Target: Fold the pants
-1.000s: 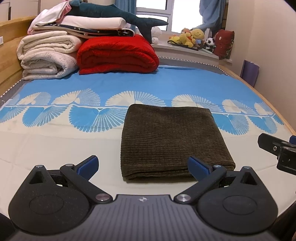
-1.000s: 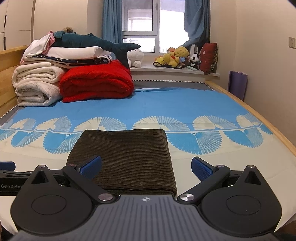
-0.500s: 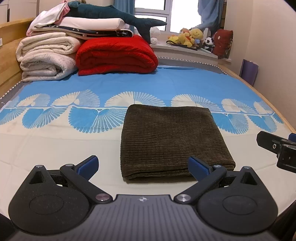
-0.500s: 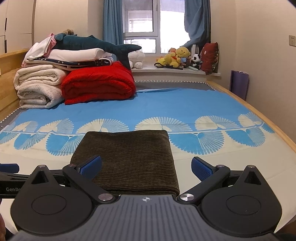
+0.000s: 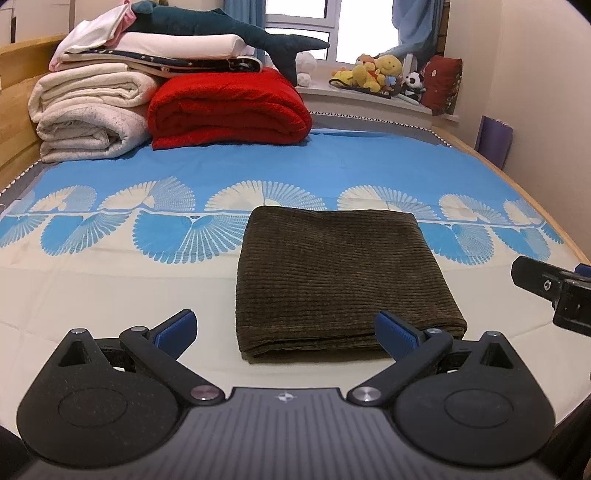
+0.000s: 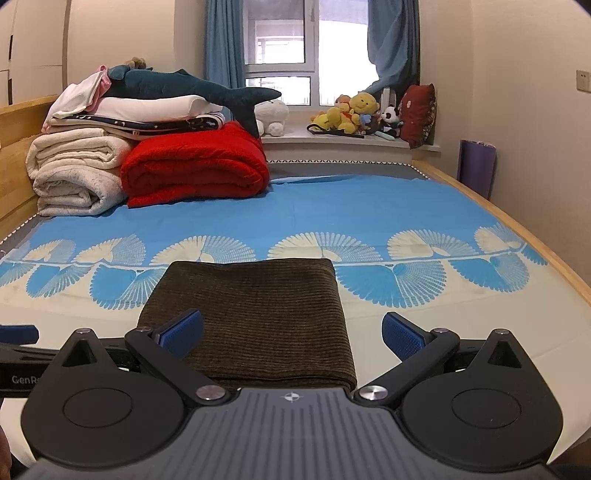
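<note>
Dark olive-brown corduroy pants (image 5: 340, 277) lie folded into a neat rectangle on the bed, flat and untouched. In the left wrist view my left gripper (image 5: 286, 330) hovers open just in front of the fold's near edge, nothing between its blue pads. Part of the right gripper shows at that view's right edge (image 5: 554, 291). In the right wrist view the same pants (image 6: 255, 314) sit ahead and slightly left, and my right gripper (image 6: 293, 334) is open and empty above their near edge.
The bed sheet (image 5: 332, 162) is blue with cream fan prints. Folded cream blankets (image 5: 85, 114), a red blanket (image 5: 229, 107) and a plush shark (image 5: 221, 27) are stacked at the far left. Soft toys (image 6: 354, 114) line the windowsill. A wooden bed rail (image 6: 517, 225) runs along the right.
Both grippers have drawn back and risen slightly from the folded pants. The pants have not moved, and both grippers stay open.
</note>
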Action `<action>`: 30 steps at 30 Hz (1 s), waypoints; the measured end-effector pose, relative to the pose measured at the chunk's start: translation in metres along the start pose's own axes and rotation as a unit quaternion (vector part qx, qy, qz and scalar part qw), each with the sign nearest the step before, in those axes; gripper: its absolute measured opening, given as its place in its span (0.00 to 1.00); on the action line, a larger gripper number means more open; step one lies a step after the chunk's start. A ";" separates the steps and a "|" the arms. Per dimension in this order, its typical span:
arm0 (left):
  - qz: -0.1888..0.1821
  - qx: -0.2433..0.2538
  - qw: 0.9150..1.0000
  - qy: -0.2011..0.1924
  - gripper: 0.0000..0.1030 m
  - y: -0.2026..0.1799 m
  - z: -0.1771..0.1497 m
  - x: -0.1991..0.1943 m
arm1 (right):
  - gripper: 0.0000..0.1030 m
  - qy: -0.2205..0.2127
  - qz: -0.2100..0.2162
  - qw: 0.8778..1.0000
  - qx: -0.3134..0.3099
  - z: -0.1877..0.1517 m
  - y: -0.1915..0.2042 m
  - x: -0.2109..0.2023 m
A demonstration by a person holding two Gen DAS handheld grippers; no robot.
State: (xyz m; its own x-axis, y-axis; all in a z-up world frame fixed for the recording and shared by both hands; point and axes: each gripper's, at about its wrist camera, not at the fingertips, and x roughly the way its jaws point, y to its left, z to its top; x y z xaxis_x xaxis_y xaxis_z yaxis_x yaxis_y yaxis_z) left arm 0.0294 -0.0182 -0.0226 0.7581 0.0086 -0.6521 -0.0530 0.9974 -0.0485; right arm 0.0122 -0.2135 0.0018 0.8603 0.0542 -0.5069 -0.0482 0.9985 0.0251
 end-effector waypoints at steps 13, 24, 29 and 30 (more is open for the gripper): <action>0.005 0.004 1.000 -0.002 1.00 0.000 -0.002 -0.001 | 0.99 0.002 0.004 1.000 -0.002 -0.001 0.000 -0.001; 0.000 -0.001 1.000 0.001 1.00 0.000 -0.001 0.000 | 0.99 0.001 0.008 1.000 -0.006 0.000 0.002 -0.001; 0.003 -0.001 1.000 0.003 1.00 -0.001 -0.001 0.002 | 0.99 0.002 0.009 1.000 -0.002 0.000 0.002 -0.001; 0.006 0.000 1.000 0.002 1.00 -0.001 -0.001 0.002 | 0.99 0.001 0.010 1.000 -0.002 0.000 0.002 -0.001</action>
State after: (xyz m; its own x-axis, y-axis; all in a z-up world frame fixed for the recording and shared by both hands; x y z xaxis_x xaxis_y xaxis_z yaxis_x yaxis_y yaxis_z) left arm 0.0301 -0.0196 -0.0240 0.7546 0.0203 -0.6559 -0.0626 0.9972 -0.0411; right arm 0.0106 -0.2120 0.0023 0.8577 0.0734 -0.5088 -0.0669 0.9973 0.0311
